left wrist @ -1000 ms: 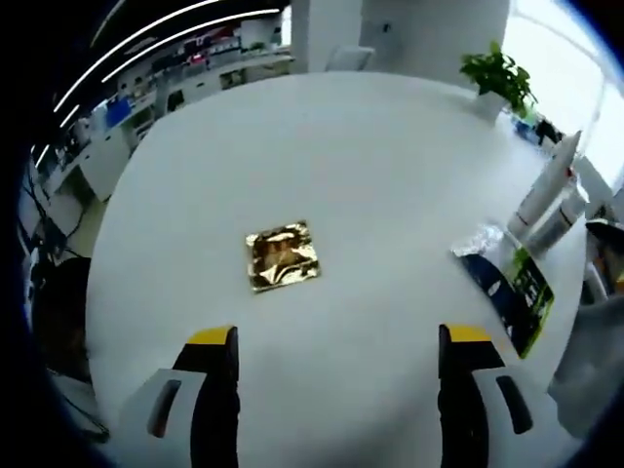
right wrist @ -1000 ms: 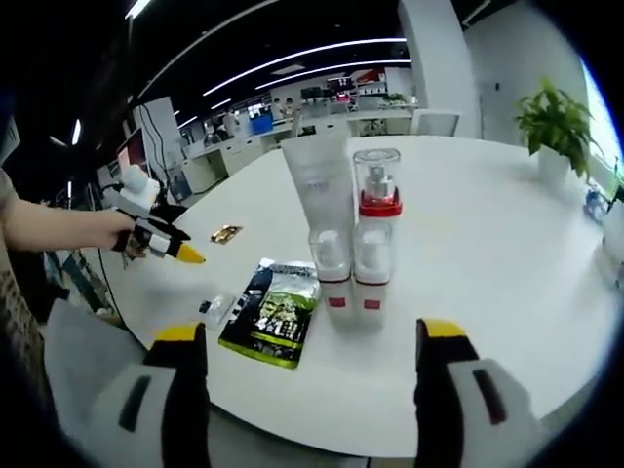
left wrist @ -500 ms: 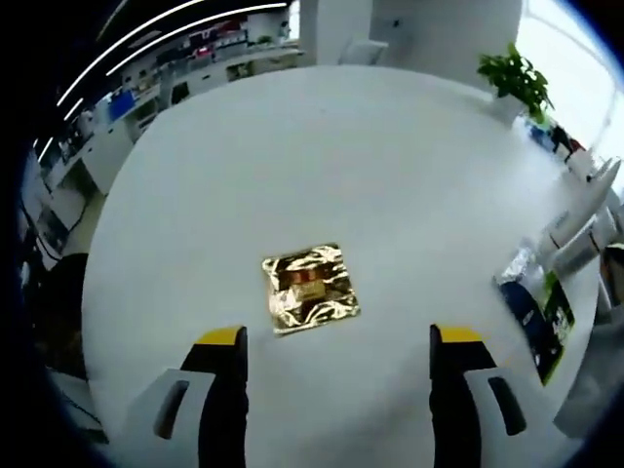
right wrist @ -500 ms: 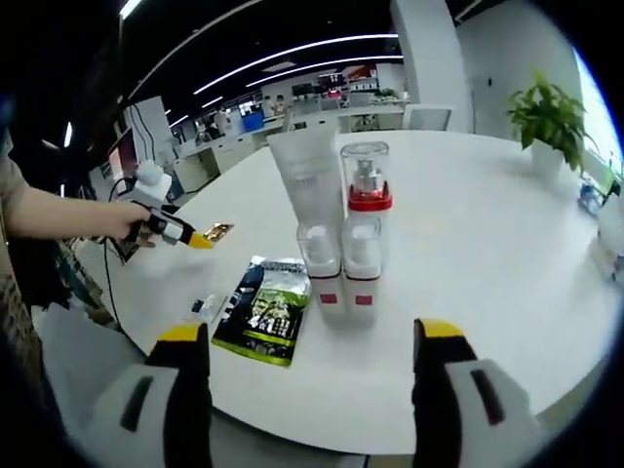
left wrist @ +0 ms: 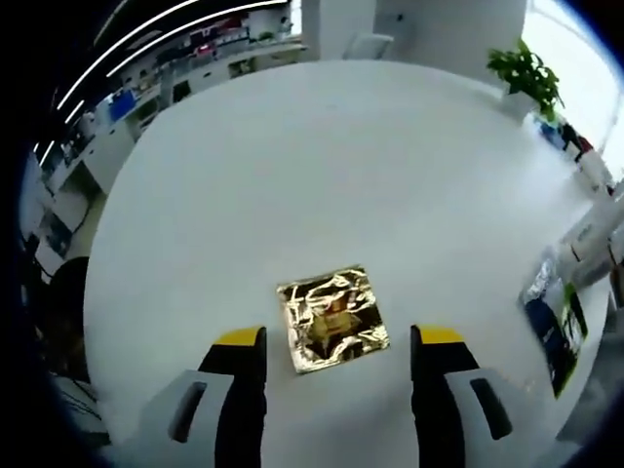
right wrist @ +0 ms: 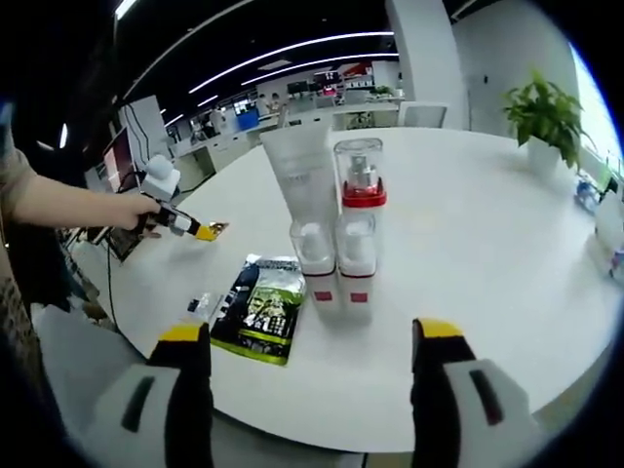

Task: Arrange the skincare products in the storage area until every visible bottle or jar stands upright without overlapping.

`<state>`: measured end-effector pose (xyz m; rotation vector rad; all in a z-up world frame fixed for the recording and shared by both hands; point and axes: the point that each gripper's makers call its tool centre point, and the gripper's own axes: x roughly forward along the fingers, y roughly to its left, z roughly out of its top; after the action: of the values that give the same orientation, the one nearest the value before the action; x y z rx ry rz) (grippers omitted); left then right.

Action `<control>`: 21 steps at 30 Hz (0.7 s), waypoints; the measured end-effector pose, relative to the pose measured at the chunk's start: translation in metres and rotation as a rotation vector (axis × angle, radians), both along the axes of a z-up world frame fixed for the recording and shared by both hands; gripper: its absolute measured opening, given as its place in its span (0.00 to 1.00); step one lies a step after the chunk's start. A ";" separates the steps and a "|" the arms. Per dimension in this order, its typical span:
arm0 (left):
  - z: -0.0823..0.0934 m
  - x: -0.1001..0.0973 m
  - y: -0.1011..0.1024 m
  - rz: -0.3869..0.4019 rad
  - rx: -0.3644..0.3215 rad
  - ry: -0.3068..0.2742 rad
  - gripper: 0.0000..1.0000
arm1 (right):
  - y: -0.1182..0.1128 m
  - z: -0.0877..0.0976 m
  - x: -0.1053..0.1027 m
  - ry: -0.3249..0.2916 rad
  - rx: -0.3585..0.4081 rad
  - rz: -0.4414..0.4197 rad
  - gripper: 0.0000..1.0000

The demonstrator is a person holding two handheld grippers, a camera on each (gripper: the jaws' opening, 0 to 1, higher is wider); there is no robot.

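A crumpled gold foil sachet (left wrist: 332,317) lies flat on the white round table (left wrist: 322,146), just ahead of and between the jaws of my open left gripper (left wrist: 338,340). In the right gripper view, a white tube (right wrist: 303,180) and a pump bottle with a red collar (right wrist: 361,185) stand upright, with two small clear bottles (right wrist: 335,258) close in front of them. A green-and-black sachet (right wrist: 257,310) lies flat to their left. My right gripper (right wrist: 311,331) stands open, short of the bottles and holding nothing. The left gripper (right wrist: 182,225) hovers by the gold sachet (right wrist: 217,230).
A potted plant (right wrist: 542,112) stands at the far side of the table (right wrist: 468,244). A small silver packet (right wrist: 200,304) lies beside the green sachet. A person's hand (right wrist: 122,210) holds the left gripper. The green sachet (left wrist: 554,327) and white tubes (left wrist: 595,234) sit at the right edge.
The left gripper has come closer to the gold sachet, which now sits between its jaw tips. The right gripper and the bottles have barely shifted.
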<state>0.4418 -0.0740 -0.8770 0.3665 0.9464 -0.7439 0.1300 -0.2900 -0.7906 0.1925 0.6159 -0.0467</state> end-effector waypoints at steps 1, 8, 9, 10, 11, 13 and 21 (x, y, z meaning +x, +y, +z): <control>-0.001 -0.001 0.000 -0.002 0.001 0.007 0.53 | 0.000 0.000 0.000 0.001 0.000 -0.001 0.85; -0.001 0.001 0.002 0.003 0.001 0.009 0.47 | -0.001 -0.001 0.000 0.005 0.000 -0.006 0.84; -0.002 0.002 0.003 0.001 0.006 0.007 0.45 | 0.000 -0.001 0.000 0.005 -0.001 -0.005 0.84; -0.001 0.002 0.004 -0.003 0.011 0.002 0.43 | 0.000 -0.001 0.000 0.003 -0.002 -0.005 0.84; -0.001 0.002 0.005 -0.010 0.016 -0.002 0.40 | 0.000 -0.001 0.000 0.003 -0.003 -0.006 0.84; -0.002 0.002 0.006 -0.009 0.015 0.005 0.37 | 0.000 -0.001 0.000 0.004 -0.001 -0.008 0.84; 0.002 0.006 0.009 0.007 0.021 -0.023 0.36 | -0.001 -0.001 0.000 0.002 -0.002 -0.010 0.84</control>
<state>0.4480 -0.0655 -0.8753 0.3895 0.9337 -0.7225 0.1300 -0.2906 -0.7913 0.1935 0.6168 -0.0571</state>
